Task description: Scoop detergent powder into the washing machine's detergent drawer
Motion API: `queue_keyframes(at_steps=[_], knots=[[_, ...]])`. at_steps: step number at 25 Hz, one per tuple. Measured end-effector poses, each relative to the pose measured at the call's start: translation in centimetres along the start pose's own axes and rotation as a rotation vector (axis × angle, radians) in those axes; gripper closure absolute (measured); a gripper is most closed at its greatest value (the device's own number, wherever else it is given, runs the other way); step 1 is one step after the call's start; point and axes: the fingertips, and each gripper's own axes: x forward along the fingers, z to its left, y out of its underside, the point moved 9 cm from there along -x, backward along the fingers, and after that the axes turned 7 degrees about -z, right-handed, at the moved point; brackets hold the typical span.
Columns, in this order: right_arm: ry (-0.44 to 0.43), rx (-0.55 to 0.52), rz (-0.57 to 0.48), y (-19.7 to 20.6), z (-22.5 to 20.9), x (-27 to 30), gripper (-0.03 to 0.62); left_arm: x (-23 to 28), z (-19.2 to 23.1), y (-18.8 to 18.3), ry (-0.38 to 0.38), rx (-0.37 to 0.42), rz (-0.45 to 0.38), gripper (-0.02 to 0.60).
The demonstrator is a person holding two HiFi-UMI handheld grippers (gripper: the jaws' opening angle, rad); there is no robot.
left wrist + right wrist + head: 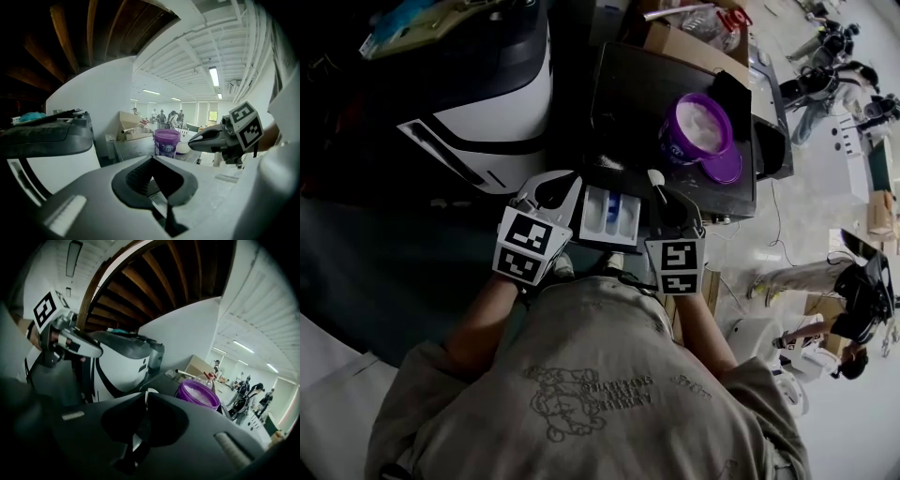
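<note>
The left claw is seen closed tip to tip with nothing in it, at the 9 o'clock edge of the open detergent drawer. The right claw is clamped on a white scoop at the drawer's 3 o'clock side. The purple detergent tub, uncovered and holding white powder, is set on the dark surface at 1 o'clock from the drawer.
</note>
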Motion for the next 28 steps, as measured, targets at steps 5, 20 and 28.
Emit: queue_keyframes(at_steps=[5, 20, 28], knots=[[0.012, 0.053, -0.119, -2.5, -2.1, -1.4, 0.557, 0.6, -0.4, -1.2, -0.019, -0.004, -0.016, 0.581], [0.046, 0.119, -0.31, -6.5, -9.3, -2.1, 0.557, 4.4, -0.7, -7.5, -0.067, 0.03, -0.105, 0.581], [0.088, 0.153, -0.345, -7.0, -14.4, -1.5, 0.557, 8.1, -0.6, -10.9, -0.073, 0.063, -0.143, 0.581]])
